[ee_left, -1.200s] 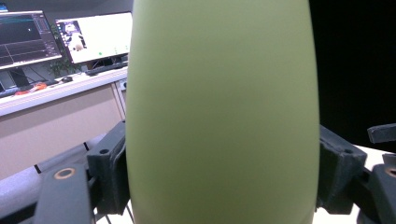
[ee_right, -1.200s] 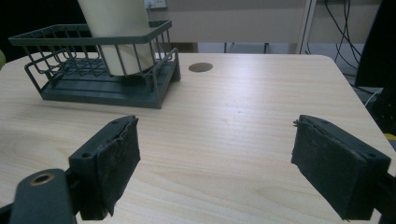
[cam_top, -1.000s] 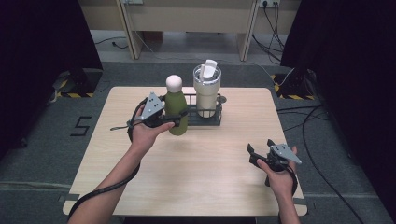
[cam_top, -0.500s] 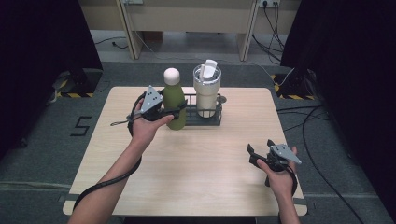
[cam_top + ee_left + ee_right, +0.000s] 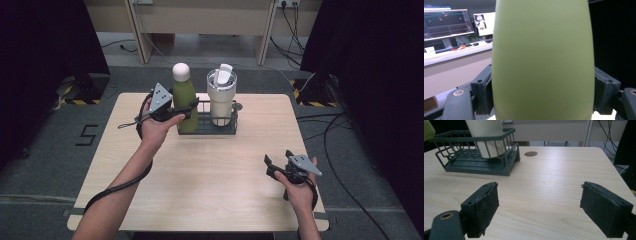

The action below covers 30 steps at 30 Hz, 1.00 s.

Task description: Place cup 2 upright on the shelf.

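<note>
Two pads of the left gripper (image 5: 184, 109) clamp the green bottle (image 5: 184, 102) mid-body (smooth, probably slippery and heavy); the right gripper (image 5: 274, 167) gapes empty.

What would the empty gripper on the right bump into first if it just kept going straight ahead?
Probably nothing nearby. The right gripper has open fingers aimed along bare table. The wire basket with the white tumbler sits off to one side, though depth is hard to judge.

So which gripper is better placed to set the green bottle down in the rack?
Left. The left gripper already grips the green bottle over the wire rack; the right gripper hangs open near the table's front right.
</note>
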Motion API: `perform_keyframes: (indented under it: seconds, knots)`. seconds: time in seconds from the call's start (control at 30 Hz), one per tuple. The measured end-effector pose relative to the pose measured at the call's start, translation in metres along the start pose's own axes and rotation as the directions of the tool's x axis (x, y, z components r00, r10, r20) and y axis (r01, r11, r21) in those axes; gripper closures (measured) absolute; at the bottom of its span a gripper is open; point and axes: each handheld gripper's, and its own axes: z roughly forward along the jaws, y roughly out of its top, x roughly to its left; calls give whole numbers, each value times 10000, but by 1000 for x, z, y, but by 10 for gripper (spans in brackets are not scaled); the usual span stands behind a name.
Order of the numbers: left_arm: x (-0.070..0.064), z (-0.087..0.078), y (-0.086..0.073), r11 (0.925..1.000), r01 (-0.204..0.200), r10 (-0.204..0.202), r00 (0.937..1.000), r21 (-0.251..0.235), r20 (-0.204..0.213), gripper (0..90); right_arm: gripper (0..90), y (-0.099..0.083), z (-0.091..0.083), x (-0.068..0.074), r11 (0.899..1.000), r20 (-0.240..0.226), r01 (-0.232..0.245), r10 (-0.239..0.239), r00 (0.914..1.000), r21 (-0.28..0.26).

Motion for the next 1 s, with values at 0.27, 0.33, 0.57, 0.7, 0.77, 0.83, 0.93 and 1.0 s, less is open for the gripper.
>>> perform_keyframes:
  seconds: [0.27, 0.33, 0.57, 0.7, 0.77, 0.83, 0.93, 1.0]
  knots:
    - [5, 7, 2, 9999, 98, -99, 9997, -30, -208, 222, 150, -1, 1, 1, 10000, -32, 21, -21, 10000, 45]
    - [7, 9, 4, 9999, 125, -126, 9997, -62, -215, 223, 150, -1, 1, 0, 10000, -7, -4, 4, 10000, 26]
    - [9, 14, 6, 9999, 130, -132, 9995, -74, -281, 222, 150, -1, 1, 0, 10000, 0, -6, 6, 10000, 21]
    - [12, 17, 7, 9998, 206, -208, 9992, -62, -352, 222, 150, -2, 2, 0, 10000, -14, -57, 57, 10000, 72]
    - [13, 18, 7, 9998, 182, -184, 9991, -48, -384, 223, 150, -2, 2, 0, 10000, -19, -41, 42, 10000, 82]
    - [15, 19, 8, 9998, 211, -213, 9989, -60, -422, 223, 150, -2, 2, 0, 10000, -24, -32, 33, 10000, 80]
    - [17, 21, 9, 9997, 223, -226, 9986, -58, -472, 222, 150, -2, 2, 0, 10000, -16, -49, 50, 10000, 82]
    - [18, 21, 9, 9997, 249, -252, 9984, -72, -510, 223, 150, -3, 2, 0, 10000, -16, -22, 22, 10000, 80]
